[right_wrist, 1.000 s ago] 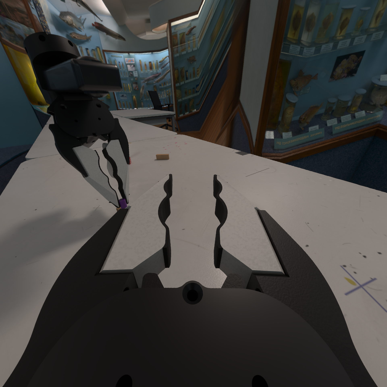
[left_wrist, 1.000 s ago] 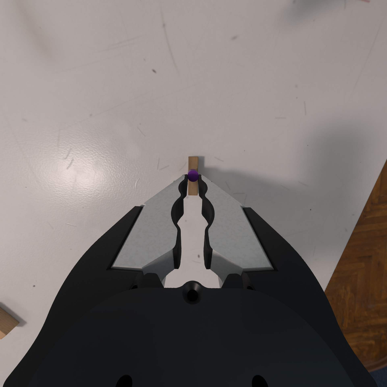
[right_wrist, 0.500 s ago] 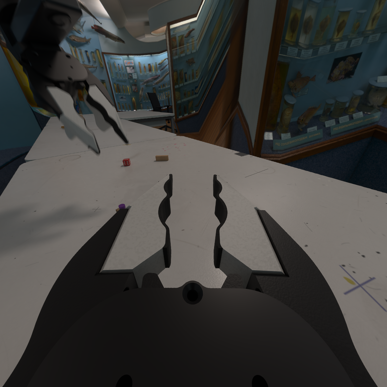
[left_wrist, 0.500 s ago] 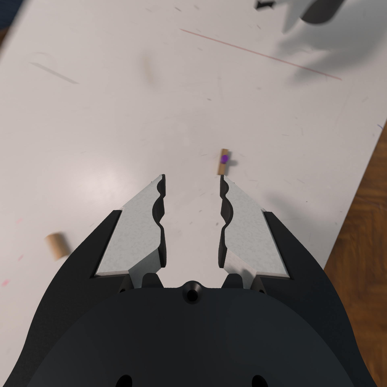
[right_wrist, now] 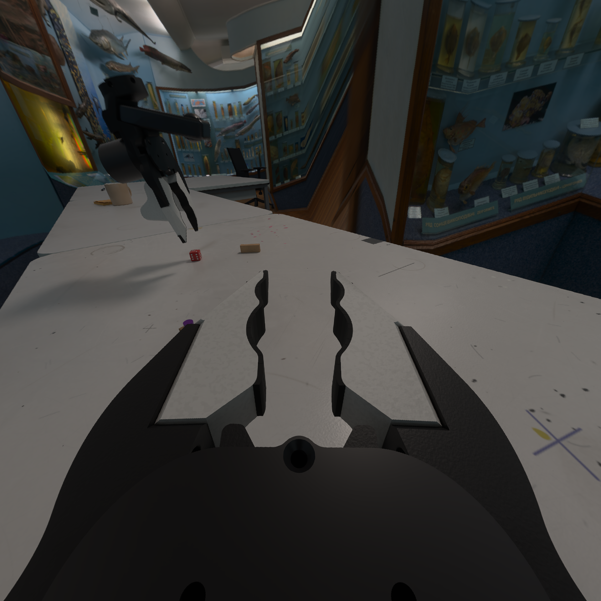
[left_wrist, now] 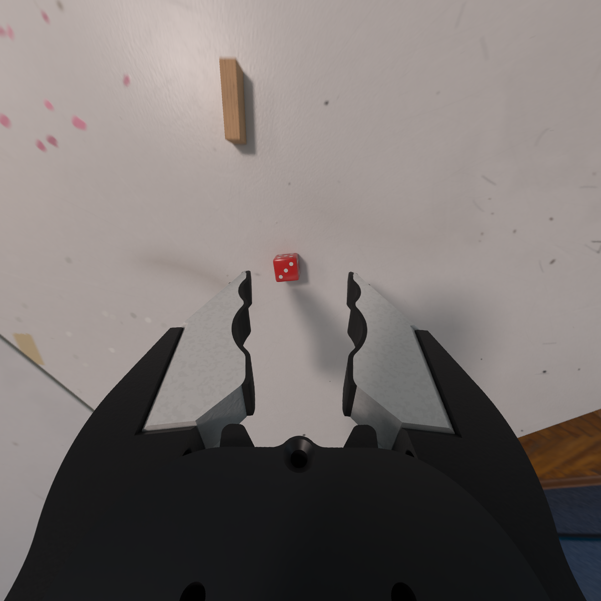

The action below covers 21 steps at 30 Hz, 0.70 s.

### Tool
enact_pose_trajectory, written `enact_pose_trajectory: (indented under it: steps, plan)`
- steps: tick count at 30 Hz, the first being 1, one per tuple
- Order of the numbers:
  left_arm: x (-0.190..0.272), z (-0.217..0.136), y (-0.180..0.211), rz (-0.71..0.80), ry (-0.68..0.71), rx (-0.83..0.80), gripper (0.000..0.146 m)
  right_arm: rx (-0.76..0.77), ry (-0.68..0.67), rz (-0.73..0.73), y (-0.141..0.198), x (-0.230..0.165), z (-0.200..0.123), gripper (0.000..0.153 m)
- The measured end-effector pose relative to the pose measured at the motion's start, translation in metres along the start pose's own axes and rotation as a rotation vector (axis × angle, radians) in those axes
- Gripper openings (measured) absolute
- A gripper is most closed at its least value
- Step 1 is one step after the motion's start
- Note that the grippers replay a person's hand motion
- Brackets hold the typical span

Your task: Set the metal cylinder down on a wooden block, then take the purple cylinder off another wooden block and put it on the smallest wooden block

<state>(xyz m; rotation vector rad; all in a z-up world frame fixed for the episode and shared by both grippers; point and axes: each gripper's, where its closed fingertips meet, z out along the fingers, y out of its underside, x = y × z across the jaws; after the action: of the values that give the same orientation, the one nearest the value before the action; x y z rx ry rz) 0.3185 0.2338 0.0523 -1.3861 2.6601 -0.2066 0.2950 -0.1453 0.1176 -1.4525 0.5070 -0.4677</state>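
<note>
Both claws gape empty — our left claw (left_wrist: 298,276) hangs over the red die (left_wrist: 286,267), right claw (right_wrist: 299,276) idles. The purple cylinder (right_wrist: 188,322) sits beside it on the counter (right_wrist: 455,325) — drop lower and we risk knocking that die.

We see a matt white worktop (left_wrist: 422,130), scuffed, scratched and flecked with pink. On it lies a wooden block (left_wrist: 232,100) with pale, visible grain, and a glossy red die (left_wrist: 286,267) of smooth plastic look. The left gripper (left_wrist: 299,276) has a matt black body; its fingers (left_wrist: 208,351) carry mottled, brushed grey metal plates edged in black.
</note>
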Motion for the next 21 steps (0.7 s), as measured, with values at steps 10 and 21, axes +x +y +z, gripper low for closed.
enact_pose_trajectory:
  steps: [10,21]
  plan:
    - [-0.007,0.027,0.012,-0.121,0.057,-0.069,0.04,-0.005,0.0,0.001,0.001,0.0,0.0,0.038]
    - [-0.009,0.036,0.018,-0.138,0.059,-0.086,0.026,-0.005,0.003,0.002,0.001,0.001,0.0,0.038]
